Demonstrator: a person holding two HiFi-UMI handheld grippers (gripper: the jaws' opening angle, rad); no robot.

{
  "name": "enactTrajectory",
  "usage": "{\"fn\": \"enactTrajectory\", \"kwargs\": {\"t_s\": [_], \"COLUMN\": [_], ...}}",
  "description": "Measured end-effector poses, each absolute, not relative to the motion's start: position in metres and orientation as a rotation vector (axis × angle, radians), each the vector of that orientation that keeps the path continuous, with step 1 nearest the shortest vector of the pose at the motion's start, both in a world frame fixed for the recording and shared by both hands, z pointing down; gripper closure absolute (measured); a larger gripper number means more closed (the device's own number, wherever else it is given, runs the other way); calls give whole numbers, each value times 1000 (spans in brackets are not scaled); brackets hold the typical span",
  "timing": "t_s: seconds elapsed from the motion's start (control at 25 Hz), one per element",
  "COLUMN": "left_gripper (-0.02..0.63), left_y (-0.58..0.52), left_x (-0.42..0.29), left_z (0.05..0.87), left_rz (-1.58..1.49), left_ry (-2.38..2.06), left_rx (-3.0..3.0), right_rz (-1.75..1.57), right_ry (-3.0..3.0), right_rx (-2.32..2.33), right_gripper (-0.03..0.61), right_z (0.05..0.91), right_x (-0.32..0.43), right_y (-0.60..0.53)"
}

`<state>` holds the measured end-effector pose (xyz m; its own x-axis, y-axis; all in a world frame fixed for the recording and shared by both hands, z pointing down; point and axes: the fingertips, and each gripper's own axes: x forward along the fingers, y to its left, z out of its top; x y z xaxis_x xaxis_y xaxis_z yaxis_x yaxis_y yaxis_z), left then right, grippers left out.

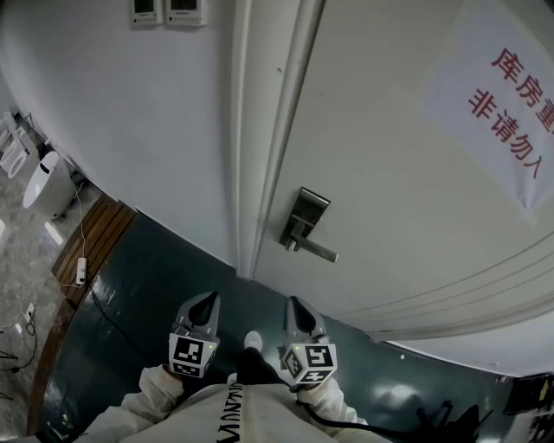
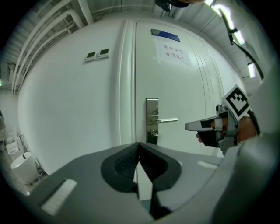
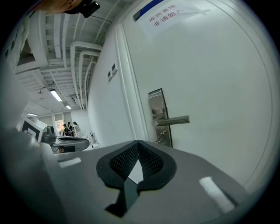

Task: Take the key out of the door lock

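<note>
At the far left, a white wall (image 1: 121, 121) is carrying two small control panels (image 1: 169, 10) near its top; low in the head view, the left gripper (image 1: 208, 300) is hovering over the dark floor (image 1: 147, 277), pointing toward the door frame (image 1: 260, 156); its jaws are pressing together at the tips and are holding nothing, as the left gripper view is showing; just right of the frame, on the white door (image 1: 389, 173), the metal lock plate (image 1: 305, 216) is sitting with its lever handle (image 1: 317, 252) pointing right; the key (image 3: 161, 136) is sticking out of the plate just beneath the lever, well apart from both tools; in the head view it is showing only as a small knob; below the lock, the right gripper (image 1: 297, 304) is hovering beside the left one, aiming at the door; its jaws are closing fully on each other with nothing between them; farther right, a paper sign (image 1: 502, 104) with red characters is hanging on the door.
</note>
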<state>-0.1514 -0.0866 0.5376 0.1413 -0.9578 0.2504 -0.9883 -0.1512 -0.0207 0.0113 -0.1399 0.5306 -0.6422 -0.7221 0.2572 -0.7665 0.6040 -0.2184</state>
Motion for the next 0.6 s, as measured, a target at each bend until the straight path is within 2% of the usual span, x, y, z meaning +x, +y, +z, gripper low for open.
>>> {"fn": "enactTrajectory", "kwargs": {"t_s": [0.6], "left_gripper": [615], "left_y": [-205], "left_x": [-156], "left_z": [527], "left_rz": [388], "left_ry": [-1867], "left_rx": [2341], "right_rz": [556], "right_ry": [-2641], "right_rx": [1316], "right_gripper": [577], "right_z": [546], "right_x": [10], "right_y": [-230]}}
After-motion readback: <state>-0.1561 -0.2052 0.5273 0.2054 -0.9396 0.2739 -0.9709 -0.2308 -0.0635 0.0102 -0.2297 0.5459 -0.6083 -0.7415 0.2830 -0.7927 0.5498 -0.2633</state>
